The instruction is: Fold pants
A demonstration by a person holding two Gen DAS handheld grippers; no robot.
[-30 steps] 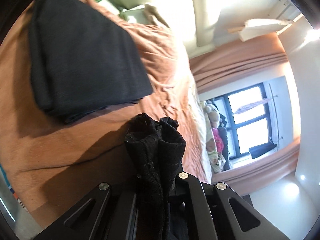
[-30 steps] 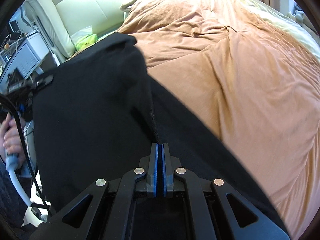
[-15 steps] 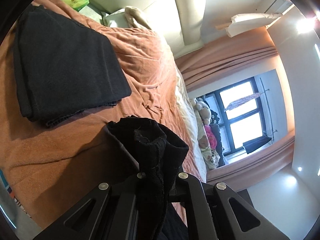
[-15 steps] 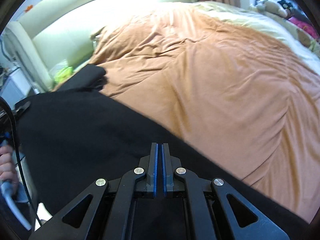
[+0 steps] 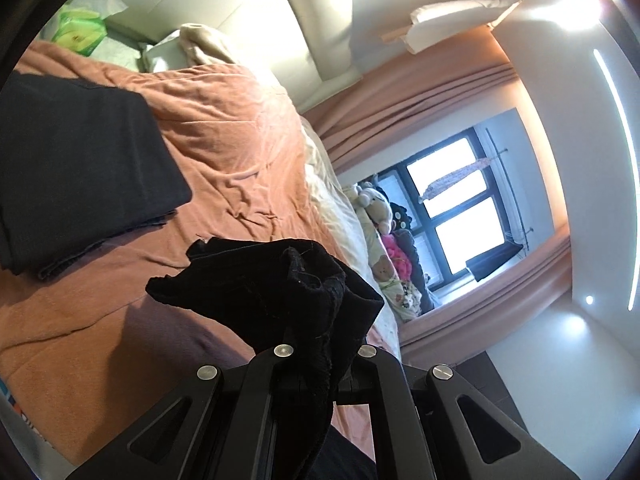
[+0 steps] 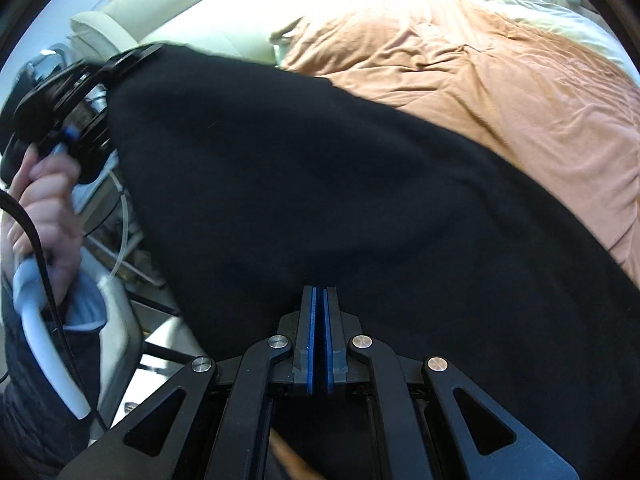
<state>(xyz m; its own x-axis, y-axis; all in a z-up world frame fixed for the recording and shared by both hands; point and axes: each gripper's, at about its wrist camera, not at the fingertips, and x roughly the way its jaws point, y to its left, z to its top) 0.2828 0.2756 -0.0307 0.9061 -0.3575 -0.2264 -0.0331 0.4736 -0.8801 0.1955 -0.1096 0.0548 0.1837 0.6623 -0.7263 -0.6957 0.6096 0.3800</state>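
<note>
The left gripper has its fingers wholly buried under a bunch of black cloth, so their tips cannot be seen; the cloth rises from between them, and they are clamped on it. This is a corner of the pants, crumpled into a knot with a raw, slightly frayed edge on top, lifted above the bed. In the right wrist view the same pants hang as a broad, smooth black sheet stretched between the two grippers, covering most of the frame and hiding the near part of the bed behind it. The cloth is so dark that no seams, pockets or waistband can be made out. The right gripper has its blue-lined fingers pressed together; the pants' edge seems to sit at their tips, though black on black makes the hold hard to confirm. At the far upper left of that view the left gripper pinches the other corner, and a hand grips its handle, partly cut off by the frame edge.

A second dark garment lies folded on the orange cover, cut off at the left. A green packet by the headboard carries print too blurred to read. Soft toys line the window.
</note>
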